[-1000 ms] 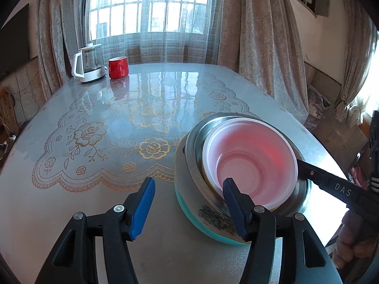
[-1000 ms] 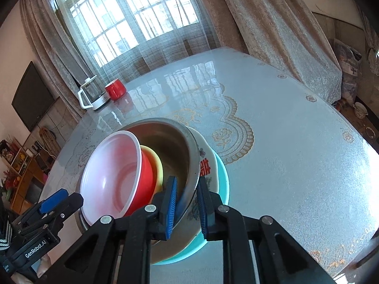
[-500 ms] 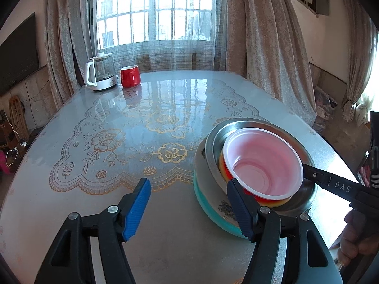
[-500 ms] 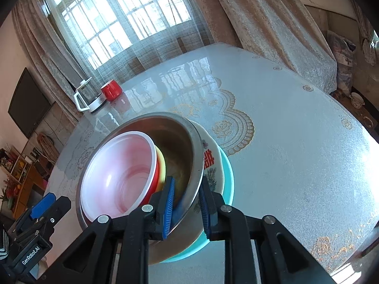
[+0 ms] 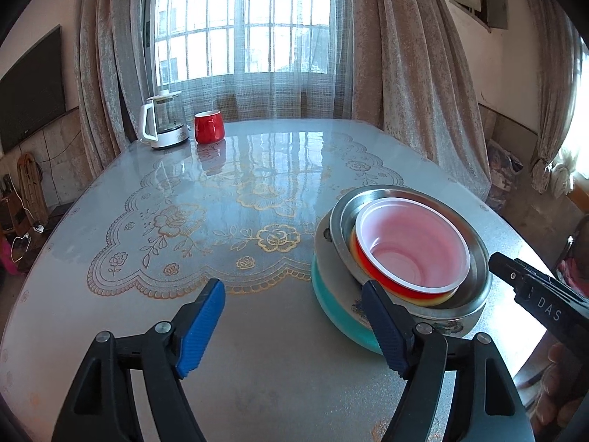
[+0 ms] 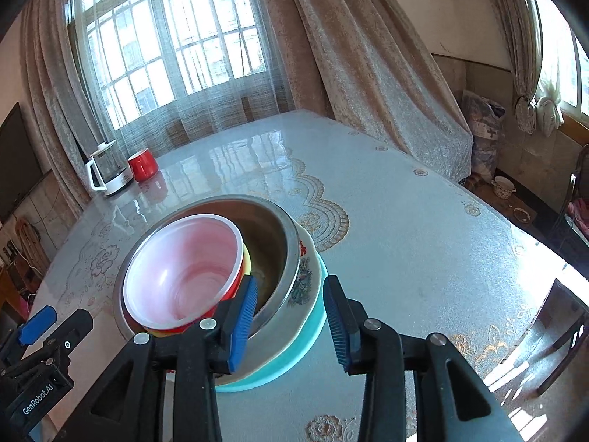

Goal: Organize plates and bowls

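Both grippers are tipped down toward the table (image 5: 257,368) at a moderate slant, coming at the dish stack from the near edge. The left gripper (image 5: 291,326) is spread wide with nothing between its blue pads; the stack sits just past and outside its right-hand jaw, which overlaps the teal plate (image 5: 331,305) in view, though I can't tell if it touches. Its jaws have just been opening.

The right gripper (image 6: 291,316) has also just been opening and now stands released: the rims of the steel bowl (image 6: 287,254), the flowered plate (image 6: 305,283) and the teal plate lie in the gap between its jaws, pads clear of them. Nested in the steel bowl, off toward its left jaw, sits the red bowl (image 6: 184,265) with a yellow bowl (image 6: 247,258) under it.

Writing: "DAS" on the right gripper's arm in the left view, "GenRobot.AI" on the left gripper's body in the right view, and a red character on the flowered plate, too cropped to read
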